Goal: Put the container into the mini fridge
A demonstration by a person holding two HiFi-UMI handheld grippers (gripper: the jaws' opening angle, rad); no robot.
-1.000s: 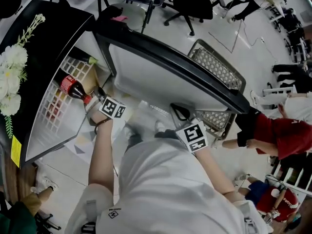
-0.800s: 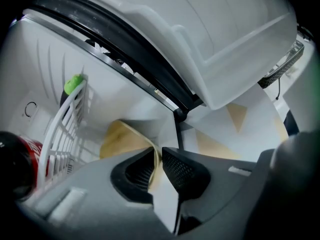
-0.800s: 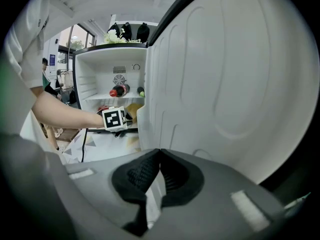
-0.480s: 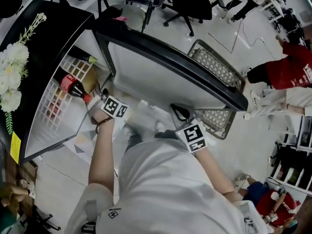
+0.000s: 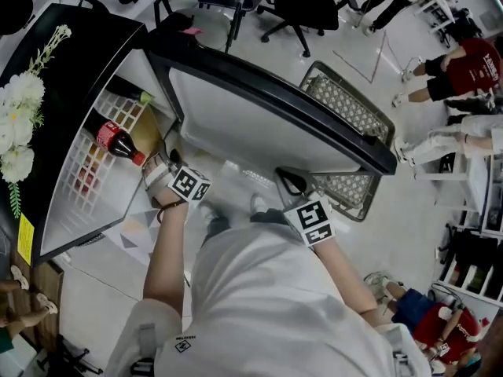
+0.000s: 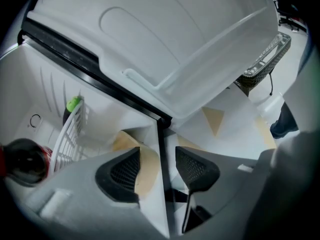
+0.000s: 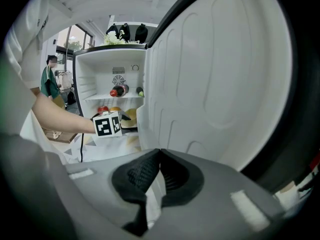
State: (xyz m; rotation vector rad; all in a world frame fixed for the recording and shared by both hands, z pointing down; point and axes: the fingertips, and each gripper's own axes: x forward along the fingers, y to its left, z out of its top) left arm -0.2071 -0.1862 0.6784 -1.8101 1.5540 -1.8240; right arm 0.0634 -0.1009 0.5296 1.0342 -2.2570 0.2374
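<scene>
The mini fridge [image 5: 75, 65] stands open, its white-lined door [image 5: 259, 124] swung wide. A tan container [image 5: 146, 134] rests low inside the fridge; in the left gripper view the container [image 6: 146, 168] shows just beyond the jaws. My left gripper [image 5: 163, 162] is at the fridge mouth. The left gripper [image 6: 157, 161] is opening its jaws, and the pads touch nothing. My right gripper [image 5: 293, 182] hangs by the door's lower edge. In its own view the right gripper [image 7: 159, 166] is shut with nothing between the pads.
A cola bottle [image 5: 118, 141] lies on the wire shelf [image 6: 70, 134], with a green-capped item [image 6: 74, 103] behind it. White flowers [image 5: 20, 124] sit on the fridge top. A wire basket [image 5: 346, 108] stands beyond the door, near office chairs [image 5: 302, 6] and people [image 5: 464, 61].
My left gripper has opened and drawn back a little from the fridge, leaving the container inside. The right gripper has stayed put. People in the background have walked on.
</scene>
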